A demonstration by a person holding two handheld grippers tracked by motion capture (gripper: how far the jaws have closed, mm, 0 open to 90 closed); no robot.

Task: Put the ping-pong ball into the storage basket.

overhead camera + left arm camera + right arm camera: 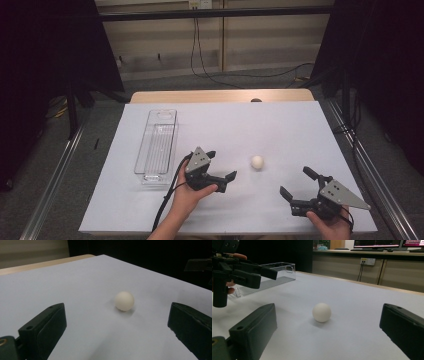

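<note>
High view: small white round ball point(257, 161) sits loose on the white paper sheet covering the table point(280, 125), between the two grippers, touching neither. Left gripper point(221, 168) has its jaws spread, nothing in them, pointing at the ball. Right gripper point(297, 183) is likewise spread and empty. Clear plastic rectangular tray point(156, 146) lies to the left, well apart from the ball. Room is good: bare sheet all round, far wooden edge and side edges distant.

Left gripper view: ball point(124, 301) ahead, off-centre toward the right-hand jaw. Risk: that pad clips it first on closing and it rolls away; nothing would stop it before the sheet's edge.

Right gripper view: ball point(321, 312) lies centred between the jaws, still ahead of them. The left gripper point(249, 271) and tray point(274, 272) sit beyond. Risk: if both go in together, the jaws could collide.
</note>
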